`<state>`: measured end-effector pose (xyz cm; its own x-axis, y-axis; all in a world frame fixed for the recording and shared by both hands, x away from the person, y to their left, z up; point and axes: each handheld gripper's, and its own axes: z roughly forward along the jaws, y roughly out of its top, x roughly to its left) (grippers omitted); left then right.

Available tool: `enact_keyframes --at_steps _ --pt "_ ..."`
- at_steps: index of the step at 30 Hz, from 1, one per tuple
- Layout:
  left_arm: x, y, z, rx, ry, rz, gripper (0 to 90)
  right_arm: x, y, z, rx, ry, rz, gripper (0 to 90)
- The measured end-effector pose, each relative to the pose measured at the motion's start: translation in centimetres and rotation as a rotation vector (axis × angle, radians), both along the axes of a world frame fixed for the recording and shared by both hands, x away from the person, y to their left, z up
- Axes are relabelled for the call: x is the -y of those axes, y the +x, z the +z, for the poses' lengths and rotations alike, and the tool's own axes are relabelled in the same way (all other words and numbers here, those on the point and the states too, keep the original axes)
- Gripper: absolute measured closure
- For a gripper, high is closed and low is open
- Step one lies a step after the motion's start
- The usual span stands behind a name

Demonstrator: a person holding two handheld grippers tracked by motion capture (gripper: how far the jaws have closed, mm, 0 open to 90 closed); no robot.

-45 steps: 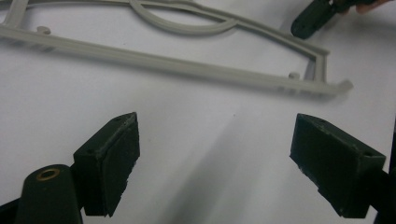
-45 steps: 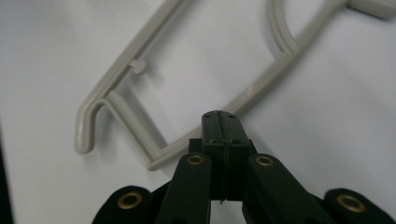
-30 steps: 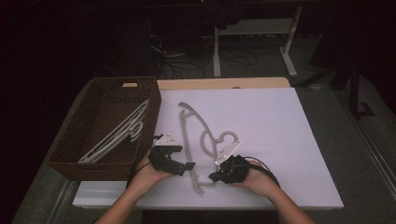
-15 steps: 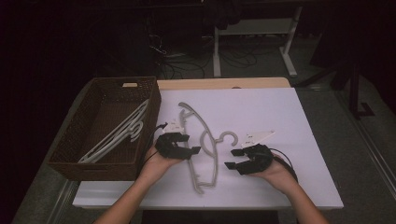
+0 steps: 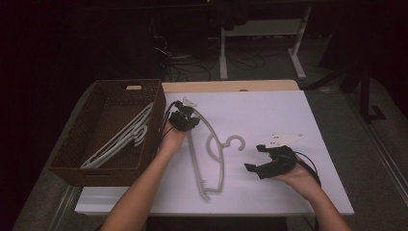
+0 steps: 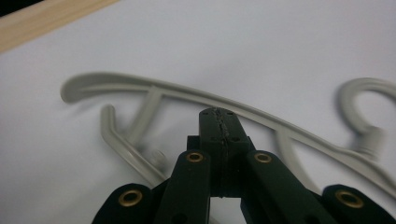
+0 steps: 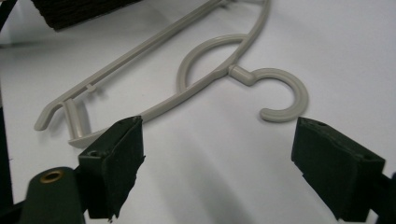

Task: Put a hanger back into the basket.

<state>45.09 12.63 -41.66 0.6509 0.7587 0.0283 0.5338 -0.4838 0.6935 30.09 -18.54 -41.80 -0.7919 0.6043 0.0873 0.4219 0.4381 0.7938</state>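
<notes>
Just now the left hand-held gripper (image 5: 184, 117) has its jaws pressed together at the far end of the grey hanger (image 5: 208, 159), whether on its bar I cannot tell. That hanger lies lengthwise on the white tabletop (image 5: 269, 110), hook toward the spread, empty right hand-held gripper (image 5: 255, 158).

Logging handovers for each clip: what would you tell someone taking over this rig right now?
Left gripper: jaws just closed, shut at the far arm of the grey hanger; no hanger visible between the pads.
Right gripper: jaws just opened, open and empty, off the hanger's hook side.
The hanger lies flat on the table, beside the basket.
Done: other hangers lie in the basket.
Left: probably get this one in too.
</notes>
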Motion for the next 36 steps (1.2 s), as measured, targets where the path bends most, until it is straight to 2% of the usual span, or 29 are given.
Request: enact_keyframes --at_steps 3,10,13,17,19,24,31,34,36 --pt "0.6 1.9 -0.8 -0.034 0.029 0.019 90.0 0.1 0.1 0.1 0.003 0.008 -0.008 14.5" --pt "2.1 3.1 -2.8 -0.082 0.063 0.000 90.0 0.4 0.2 0.1 0.008 0.018 -0.014 14.4" --pt "2.6 3.1 -3.3 -0.080 0.048 -0.007 90.0 0.5 0.2 0.2 0.012 0.021 -0.017 14.4" --pt "3.6 3.1 -3.3 -0.073 0.039 -0.049 90.0 0.7 0.2 0.3 0.016 0.026 -0.022 14.5" --pt "4.6 3.1 -3.3 -0.080 0.021 -0.080 90.0 0.7 0.3 0.4 0.019 0.031 -0.025 14.5" --pt "8.4 2.5 -3.4 -0.082 0.002 -0.163 90.0 0.7 0.2 0.5 0.018 0.034 -0.025 14.5" --pt "13.8 0.9 -3.8 -0.096 -0.029 -0.275 90.0 0.9 0.3 0.4 0.021 0.032 -0.025 14.6" --pt "14.6 0.5 -3.8 -0.095 -0.031 -0.289 90.0 1.0 0.3 0.4 0.020 0.034 -0.029 14.6" --pt "14.2 0.3 -3.4 -0.105 -0.059 -0.287 90.0 1.1 0.3 0.4 0.023 0.035 -0.031 14.6"
